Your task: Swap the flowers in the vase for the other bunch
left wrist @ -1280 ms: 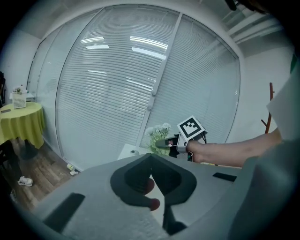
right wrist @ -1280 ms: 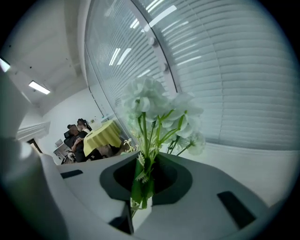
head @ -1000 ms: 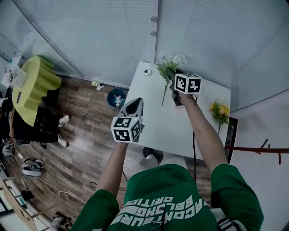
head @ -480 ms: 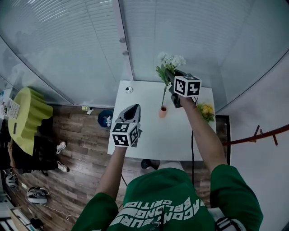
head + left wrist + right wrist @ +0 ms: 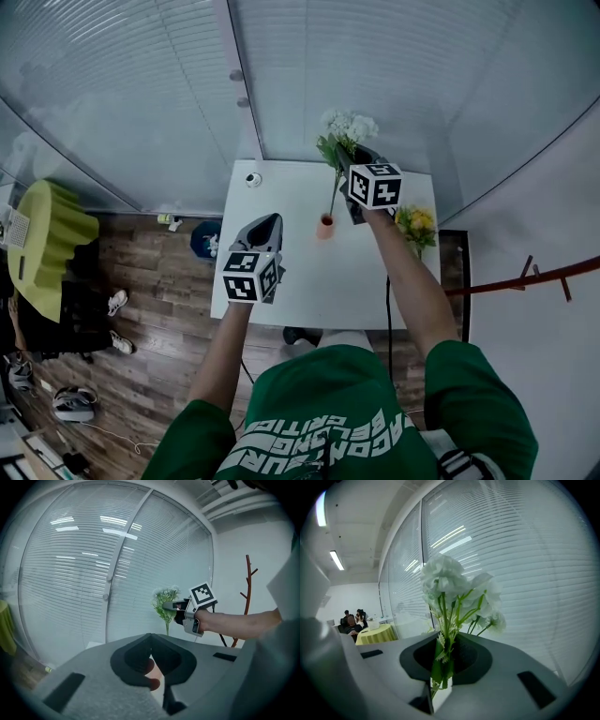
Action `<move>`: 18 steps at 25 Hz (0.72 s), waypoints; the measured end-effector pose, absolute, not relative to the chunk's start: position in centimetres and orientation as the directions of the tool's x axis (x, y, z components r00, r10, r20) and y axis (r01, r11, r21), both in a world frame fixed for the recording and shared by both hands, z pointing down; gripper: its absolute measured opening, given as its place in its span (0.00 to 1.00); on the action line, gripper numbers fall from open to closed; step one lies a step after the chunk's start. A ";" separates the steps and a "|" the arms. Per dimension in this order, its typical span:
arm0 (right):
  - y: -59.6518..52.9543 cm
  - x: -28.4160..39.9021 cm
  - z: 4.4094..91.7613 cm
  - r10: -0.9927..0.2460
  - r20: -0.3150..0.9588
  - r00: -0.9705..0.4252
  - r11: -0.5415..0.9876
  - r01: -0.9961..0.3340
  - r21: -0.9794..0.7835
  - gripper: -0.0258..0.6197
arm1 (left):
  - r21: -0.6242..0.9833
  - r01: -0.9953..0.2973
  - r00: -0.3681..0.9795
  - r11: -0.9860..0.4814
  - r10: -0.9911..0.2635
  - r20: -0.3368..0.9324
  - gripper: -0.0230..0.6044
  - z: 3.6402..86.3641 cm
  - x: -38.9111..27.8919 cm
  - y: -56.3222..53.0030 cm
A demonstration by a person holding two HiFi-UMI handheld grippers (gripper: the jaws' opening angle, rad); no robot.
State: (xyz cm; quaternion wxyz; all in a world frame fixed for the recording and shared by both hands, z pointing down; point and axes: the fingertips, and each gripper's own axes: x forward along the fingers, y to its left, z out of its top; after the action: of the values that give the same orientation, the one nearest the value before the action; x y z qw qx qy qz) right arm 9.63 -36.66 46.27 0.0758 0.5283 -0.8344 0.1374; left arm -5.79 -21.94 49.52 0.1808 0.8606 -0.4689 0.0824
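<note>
My right gripper [image 5: 351,169] is shut on the stems of a white bunch of flowers [image 5: 348,126] and holds it upright over the far side of the white table [image 5: 291,281]. In the right gripper view the green stems [image 5: 442,665] are pinched between the jaws. The long stems hang down to just above a small orange vase [image 5: 325,225]; I cannot tell whether they still reach into it. A yellow bunch [image 5: 415,223] lies at the table's right edge. My left gripper [image 5: 271,219] hovers left of the vase, jaws together and empty, with the vase [image 5: 151,668] showing beyond them.
A small round thing [image 5: 253,178] sits at the table's far left corner. A glass wall with blinds [image 5: 169,84] runs behind the table. On the wooden floor stand a blue bin [image 5: 204,240] and a yellow-green round table [image 5: 47,239]. A red-brown coat rack [image 5: 246,597] stands on the right.
Both grippers have risen, and the white bunch has gone up with the right one. The vase, hidden a second ago, now shows below the stem ends.
</note>
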 end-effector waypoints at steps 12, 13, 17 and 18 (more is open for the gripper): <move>-37.9 10.1 52.9 -0.864 0.305 -0.400 0.373 -0.917 -0.145 0.11 | 0.253 -0.849 0.528 -0.464 -0.762 0.374 0.05 53.0 -6.4 -23.0; -37.9 10.1 53.4 -0.862 0.311 -0.400 0.373 -0.916 -0.144 0.11 | 0.254 -0.850 0.527 -0.462 -0.761 0.378 0.05 53.2 -6.4 -23.0; -37.5 9.9 55.1 -0.851 0.334 -0.406 0.378 -0.914 -0.148 0.11 | 0.259 -0.851 0.524 -0.456 -0.758 0.388 0.05 53.8 -6.5 -23.1; -37.4 9.9 55.4 -0.849 0.338 -0.406 0.377 -0.914 -0.151 0.11 | 0.259 -0.852 0.523 -0.455 -0.758 0.390 0.05 53.9 -6.5 -23.2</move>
State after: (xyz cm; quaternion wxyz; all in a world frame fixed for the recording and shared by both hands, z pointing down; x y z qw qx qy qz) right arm 9.93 -37.37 55.45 0.1025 0.5352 -0.8234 0.1583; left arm -6.50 -23.17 53.93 0.2148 0.8459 -0.4756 0.1098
